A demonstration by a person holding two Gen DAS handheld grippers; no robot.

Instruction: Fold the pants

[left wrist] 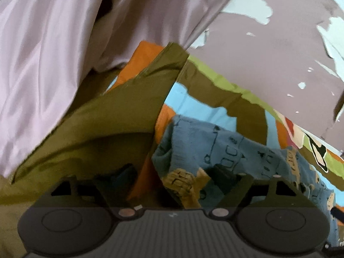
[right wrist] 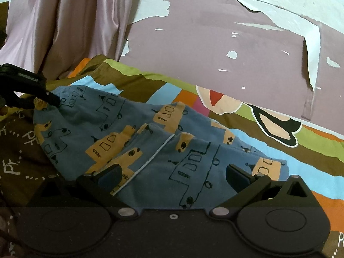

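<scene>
The pants (right wrist: 150,142) are blue with tan and black truck drawings and lie spread on a colourful bedsheet (right wrist: 268,150). In the left wrist view the pants (left wrist: 215,142) bunch up right in front of my left gripper (left wrist: 174,172), whose jaws stand wide apart around the crumpled end. My right gripper (right wrist: 174,172) is open, its two fingers set wide over the near edge of the pants. My left gripper (right wrist: 45,96) also shows in the right wrist view at the far left end of the pants, touching the fabric there.
A pale pink curtain (right wrist: 64,25) hangs at the back left. A mauve wall with peeling paint (right wrist: 215,43) runs behind the bed. A brown cloth with white "PF" print (right wrist: 17,150) lies left of the pants. Olive-brown fabric (left wrist: 96,129) lies beside my left gripper.
</scene>
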